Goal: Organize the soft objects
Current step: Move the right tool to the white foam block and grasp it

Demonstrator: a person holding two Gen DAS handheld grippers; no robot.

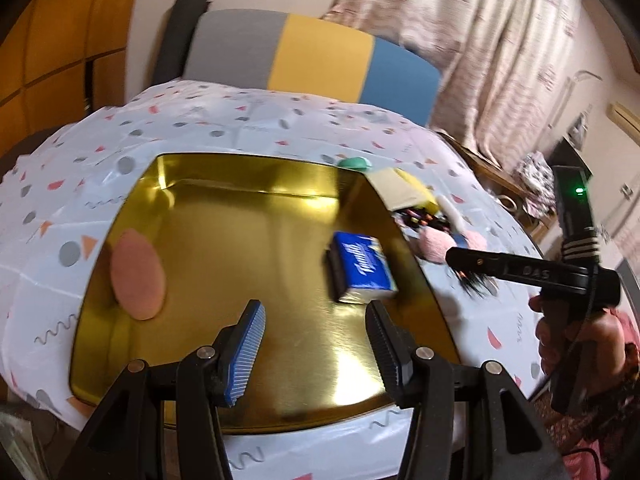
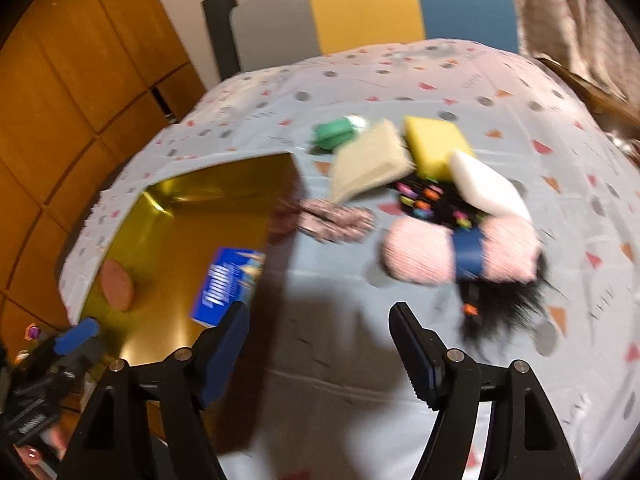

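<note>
A gold tray (image 1: 224,208) lies on the patterned tablecloth. In it are a round pink pad (image 1: 138,274) and a blue tissue pack (image 1: 364,266). My left gripper (image 1: 316,312) hovers open over the tray's near part, with nothing between its fingers. My right gripper (image 2: 320,312) is open over bare cloth just right of the tray (image 2: 192,208), holding nothing. Ahead of it lie a pink yarn skein (image 2: 424,256) with a blue band, a white sponge (image 2: 488,188), a yellow sponge (image 2: 434,144), a beige sponge (image 2: 372,164), a green item (image 2: 334,132), a patterned fabric piece (image 2: 336,220) and a black furry tuft (image 2: 500,312).
A chair back (image 1: 316,56) in grey, yellow and blue stands behind the table. Curtains (image 1: 480,40) hang at the right and wooden cabinets (image 2: 80,80) at the left. A black item with coloured specks (image 2: 436,200) lies among the sponges. A hand (image 1: 560,332) holds the right gripper's handle.
</note>
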